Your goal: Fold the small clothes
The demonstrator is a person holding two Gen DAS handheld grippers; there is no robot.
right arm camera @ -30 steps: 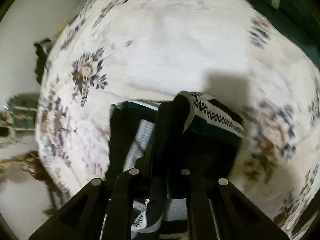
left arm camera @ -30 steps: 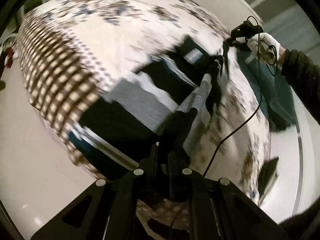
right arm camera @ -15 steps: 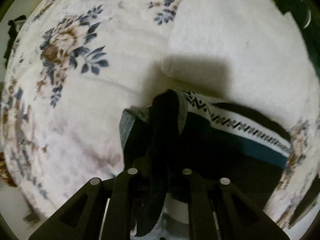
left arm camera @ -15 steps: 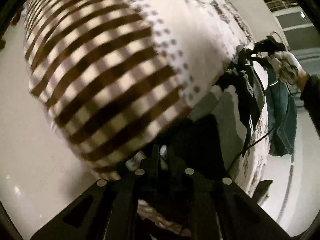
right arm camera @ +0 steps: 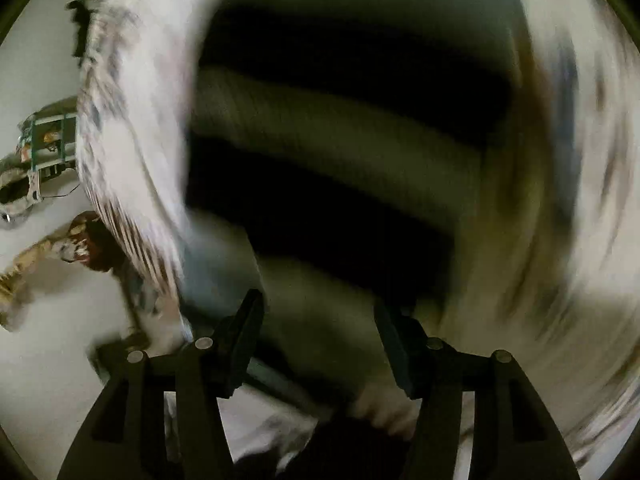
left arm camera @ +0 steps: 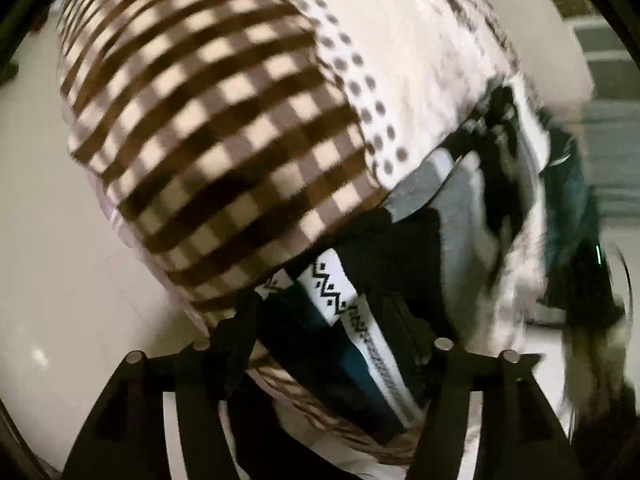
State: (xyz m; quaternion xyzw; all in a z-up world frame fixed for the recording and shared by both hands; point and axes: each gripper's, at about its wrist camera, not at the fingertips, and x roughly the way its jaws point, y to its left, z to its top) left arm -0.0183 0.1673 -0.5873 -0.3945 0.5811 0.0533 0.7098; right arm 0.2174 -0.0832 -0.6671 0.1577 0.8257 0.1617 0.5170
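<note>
A small knit garment (left arm camera: 460, 216) with black, grey, teal and white zigzag bands lies on the bed. In the left wrist view it runs from between my fingers up to the right. My left gripper (left arm camera: 320, 312) is open, its jaws wide apart, with the zigzag band (left arm camera: 332, 292) lying loose between them. In the right wrist view the garment (right arm camera: 340, 140) fills the middle as blurred black and grey stripes. My right gripper (right arm camera: 316, 320) is open just over it, holding nothing.
A brown-and-cream checked blanket (left arm camera: 208, 120) covers the near corner of the bed, over a white floral bedspread (left arm camera: 424, 40). A teal cloth (left arm camera: 568, 208) hangs at the right. Pale floor (left arm camera: 60, 280) lies beside the bed. Clutter (right arm camera: 40, 168) sits on the floor at the left.
Both grippers were shut on the garment and have now opened and let it go. The right gripper has swung fast over the laid-down garment; both views are motion-blurred.
</note>
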